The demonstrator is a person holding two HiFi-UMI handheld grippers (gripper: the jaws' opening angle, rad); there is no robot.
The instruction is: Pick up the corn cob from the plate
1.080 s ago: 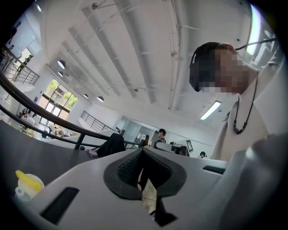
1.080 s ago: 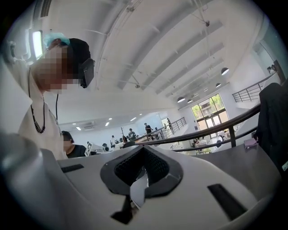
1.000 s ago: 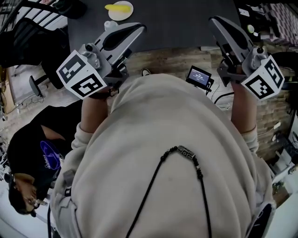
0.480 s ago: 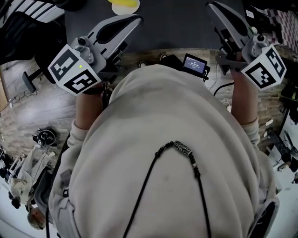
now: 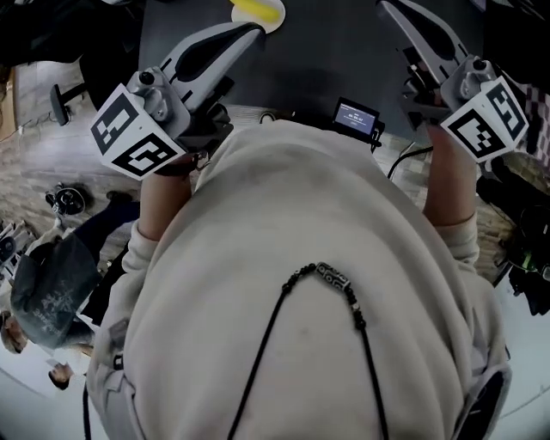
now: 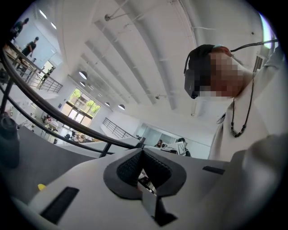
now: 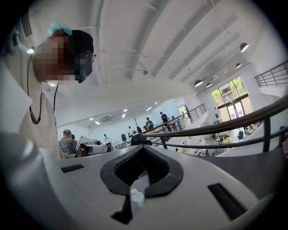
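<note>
Corn cob lies on plate, far side of counter. Left gripper and right gripper: jaws together, empty, well apart from cob. Grasp and lift remain.

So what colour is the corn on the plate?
Yellow. The corn cob shows best in the head view, on a pale plate at the top edge.

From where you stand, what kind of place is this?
Probably a big open-plan workspace or lab with an upper level: black railings run past, tall windows light the far wall, and people gather around workstations.
</note>
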